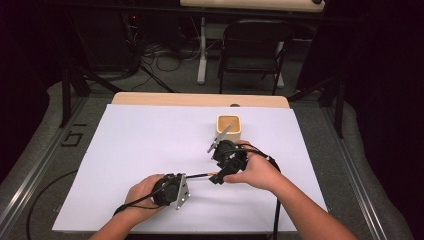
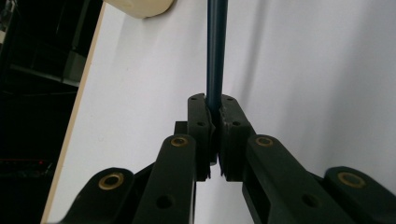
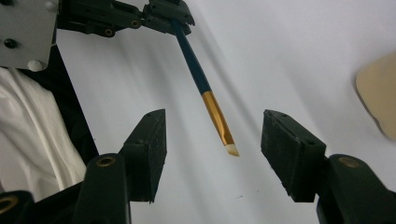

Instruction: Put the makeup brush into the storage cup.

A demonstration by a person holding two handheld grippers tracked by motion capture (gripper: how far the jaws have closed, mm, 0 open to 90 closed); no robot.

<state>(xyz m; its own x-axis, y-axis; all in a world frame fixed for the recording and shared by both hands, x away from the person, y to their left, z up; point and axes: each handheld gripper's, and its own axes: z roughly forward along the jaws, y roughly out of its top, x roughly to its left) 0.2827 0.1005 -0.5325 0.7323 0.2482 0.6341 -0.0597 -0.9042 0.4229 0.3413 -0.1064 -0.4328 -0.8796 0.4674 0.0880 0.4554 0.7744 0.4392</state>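
A paintbrush (image 3: 194,60) with a dark blue handle, a gold ferrule and a pale bristle tip (image 3: 232,150) hangs level above the white table cover (image 1: 150,140). My left gripper (image 2: 213,109) is shut on the handle end, and the brush (image 2: 216,46) runs straight out from its pads. In the high view the left gripper (image 1: 189,178) sits at the front centre, with the brush (image 1: 197,176) pointing right towards my right gripper (image 1: 218,177). The right gripper (image 3: 212,140) stands open, and the bristle end lies between its jaws with neither pad touching it.
A cream square cup (image 1: 229,127) stands upright just behind the right hand; it shows as the cup (image 3: 378,93) at the right edge and as the cup (image 2: 140,7) at the top left. A folding chair (image 1: 252,50) and cables lie beyond the table's far edge.
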